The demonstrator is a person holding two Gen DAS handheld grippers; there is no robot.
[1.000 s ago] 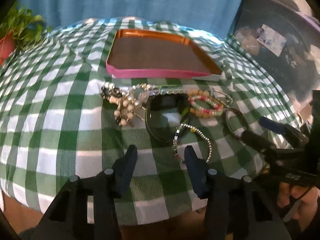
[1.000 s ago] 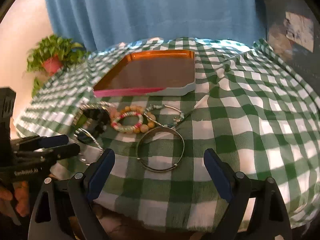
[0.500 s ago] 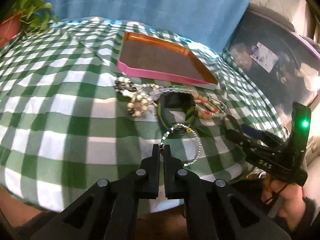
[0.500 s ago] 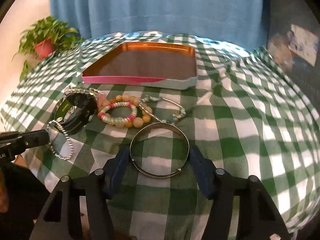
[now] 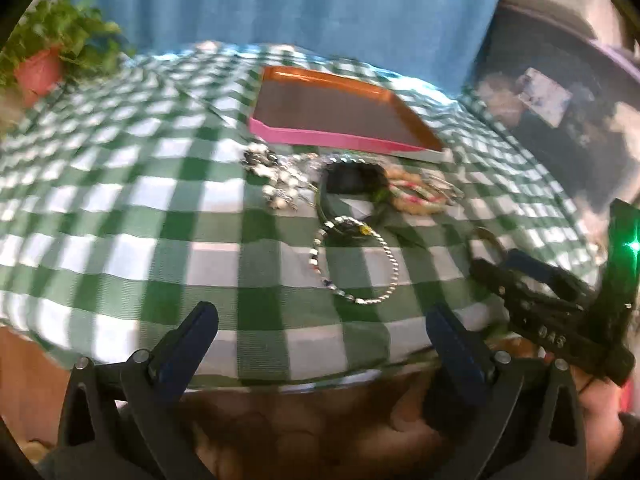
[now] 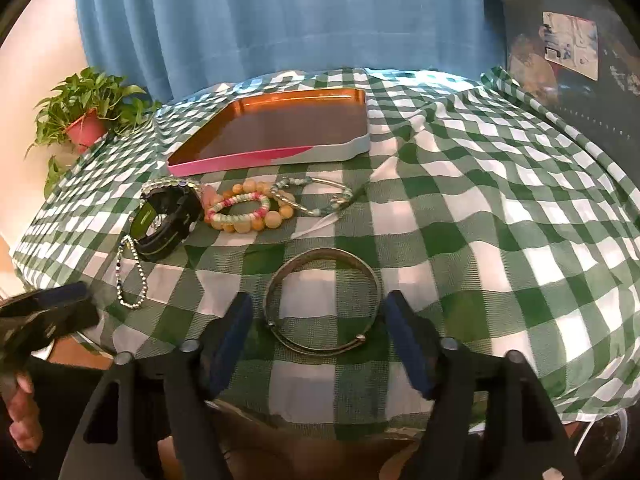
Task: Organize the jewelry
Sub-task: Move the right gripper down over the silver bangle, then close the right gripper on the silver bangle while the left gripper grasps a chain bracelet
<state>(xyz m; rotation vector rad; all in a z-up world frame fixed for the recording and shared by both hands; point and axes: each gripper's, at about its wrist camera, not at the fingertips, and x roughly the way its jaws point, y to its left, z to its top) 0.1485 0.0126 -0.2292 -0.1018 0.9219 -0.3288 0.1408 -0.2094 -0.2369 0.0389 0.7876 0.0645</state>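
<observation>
Left gripper (image 5: pixel 320 344) fingers just reopened wide, empty, short of silver chain bracelet (image 5: pixel 354 260); right gripper (image 6: pixel 318 340) apart, straddling metal bangle (image 6: pixel 322 300); tray (image 6: pixel 260 162) unfilled.

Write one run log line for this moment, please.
left gripper: open, empty | right gripper: open, astride metal bangle | tray: empty | jaws just opening

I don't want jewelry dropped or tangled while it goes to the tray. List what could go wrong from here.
1. The silver bangle lies near the table's front edge between the open right gripper's fingers; a poor pinch could flick it off.
2. The bead chain bracelet touches the black watch; lifting it with the open left gripper may drag the watch.
3. The beaded bracelets overlap and could come up together.
</observation>
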